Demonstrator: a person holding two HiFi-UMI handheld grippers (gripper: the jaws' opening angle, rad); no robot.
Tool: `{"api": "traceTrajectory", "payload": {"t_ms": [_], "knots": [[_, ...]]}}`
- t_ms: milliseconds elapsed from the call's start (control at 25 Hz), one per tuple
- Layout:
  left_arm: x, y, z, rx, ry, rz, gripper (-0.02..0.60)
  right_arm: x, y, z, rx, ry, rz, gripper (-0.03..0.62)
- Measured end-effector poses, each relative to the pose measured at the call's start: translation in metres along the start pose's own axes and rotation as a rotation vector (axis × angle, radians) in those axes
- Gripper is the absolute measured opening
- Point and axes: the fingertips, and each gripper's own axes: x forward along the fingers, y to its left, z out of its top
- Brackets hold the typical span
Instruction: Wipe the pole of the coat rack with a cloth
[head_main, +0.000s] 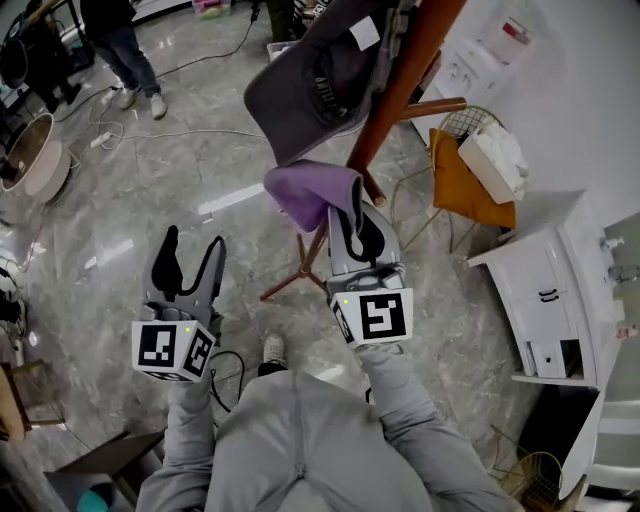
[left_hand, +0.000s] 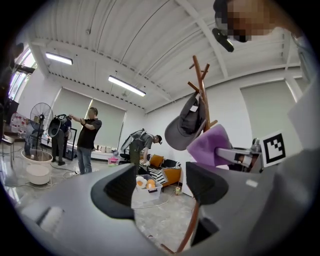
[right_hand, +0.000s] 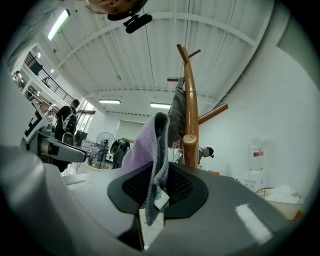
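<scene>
Beside the coat rack pole (head_main: 410, 70), the right gripper (head_main: 352, 203) clamps the soft, probably floppy purple cloth (head_main: 305, 195) by its edge; the left gripper (head_main: 194, 243) gapes empty.

Bright ceiling tubes (left_hand: 126, 86); floor (head_main: 215, 200) glare; fisheye gripper views, dark corners.

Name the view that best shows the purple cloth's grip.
Right gripper view: the purple cloth is pinched between the right gripper's tongs. Head view shows it bunched beyond them; left gripper view, from the side.

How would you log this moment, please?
right gripper: shut on purple cloth | left gripper: open, empty | cloth beside pole
</scene>
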Motion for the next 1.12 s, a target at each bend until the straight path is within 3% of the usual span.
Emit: {"api": "traceTrajectory", "payload": {"t_ms": [360,680,840,1120], "knots": [[0.010,0.020,-0.004,-0.011,0.019,0.006,0.339,0.032,-0.001,0.000,-0.011,-0.015,-0.097,0.052],[0.024,0.030,-0.010,-0.021,0.032,-0.014,0.339,0.050,-0.011,-0.055,-0.105,0.161,-0.205,0.052],[0.032,0.027,-0.014,-0.024,0.042,-0.030,0.339,0.045,-0.013,-0.079,-0.112,0.231,-0.203,0.052],[0.042,0.018,-0.018,-0.028,0.052,-0.065,0.339,0.045,-0.005,-0.087,-0.125,0.265,-0.165,0.052]]}}
